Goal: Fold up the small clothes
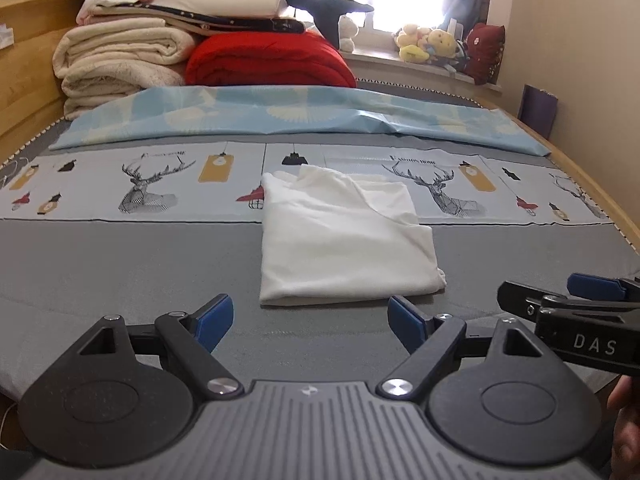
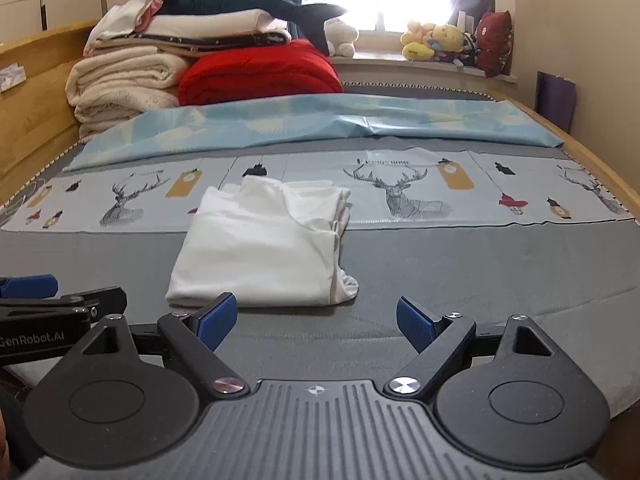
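A white garment (image 1: 340, 240) lies folded into a rough rectangle on the grey bed cover, with a loose flap on its far right part. It also shows in the right wrist view (image 2: 264, 248). My left gripper (image 1: 310, 324) is open and empty, just short of the garment's near edge. My right gripper (image 2: 316, 322) is open and empty, near the garment's near right corner. The right gripper shows side-on at the right edge of the left wrist view (image 1: 576, 304). The left gripper shows at the left edge of the right wrist view (image 2: 60, 300).
A deer-print sheet (image 1: 160, 188) and a light blue cloth (image 1: 280, 116) lie across the bed behind the garment. Stacked blankets (image 1: 120, 64) and a red quilt (image 1: 268, 64) sit at the far left. Plush toys (image 1: 432, 44) line the windowsill. A wooden bed frame (image 1: 592, 184) runs along the right.
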{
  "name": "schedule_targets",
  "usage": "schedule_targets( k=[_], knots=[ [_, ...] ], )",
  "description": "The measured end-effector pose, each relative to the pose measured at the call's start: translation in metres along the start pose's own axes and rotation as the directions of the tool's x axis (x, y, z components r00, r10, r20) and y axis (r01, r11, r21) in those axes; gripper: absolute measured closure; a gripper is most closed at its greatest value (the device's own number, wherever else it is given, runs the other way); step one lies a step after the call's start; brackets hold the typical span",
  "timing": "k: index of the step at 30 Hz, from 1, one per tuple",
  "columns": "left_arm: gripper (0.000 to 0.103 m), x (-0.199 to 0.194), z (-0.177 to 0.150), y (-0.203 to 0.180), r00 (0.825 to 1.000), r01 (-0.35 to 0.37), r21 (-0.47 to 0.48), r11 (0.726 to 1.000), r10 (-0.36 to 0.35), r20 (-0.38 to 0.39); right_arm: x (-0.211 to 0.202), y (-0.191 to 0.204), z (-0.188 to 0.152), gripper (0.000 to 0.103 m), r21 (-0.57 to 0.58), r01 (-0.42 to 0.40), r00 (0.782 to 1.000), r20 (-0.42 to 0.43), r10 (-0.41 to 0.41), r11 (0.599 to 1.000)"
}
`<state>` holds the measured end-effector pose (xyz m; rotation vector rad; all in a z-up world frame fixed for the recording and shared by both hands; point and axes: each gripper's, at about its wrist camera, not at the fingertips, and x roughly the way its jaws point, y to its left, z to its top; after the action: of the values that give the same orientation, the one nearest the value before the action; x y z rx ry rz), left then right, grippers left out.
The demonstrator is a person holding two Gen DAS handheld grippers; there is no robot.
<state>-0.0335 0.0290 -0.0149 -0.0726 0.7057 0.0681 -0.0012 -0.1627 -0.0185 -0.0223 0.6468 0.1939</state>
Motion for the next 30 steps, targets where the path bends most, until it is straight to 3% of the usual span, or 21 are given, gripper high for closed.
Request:
schedule_targets(
  k=[30],
  knots=[
    [0.015, 0.009, -0.001, 0.002, 1.000, -0.009, -0.014, 1.000, 0.008, -0.028, 0.009, 0.015, 0.001, 0.016, -0.011, -0.026, 1.000, -0.011, 0.026, 1.000]
  ],
)
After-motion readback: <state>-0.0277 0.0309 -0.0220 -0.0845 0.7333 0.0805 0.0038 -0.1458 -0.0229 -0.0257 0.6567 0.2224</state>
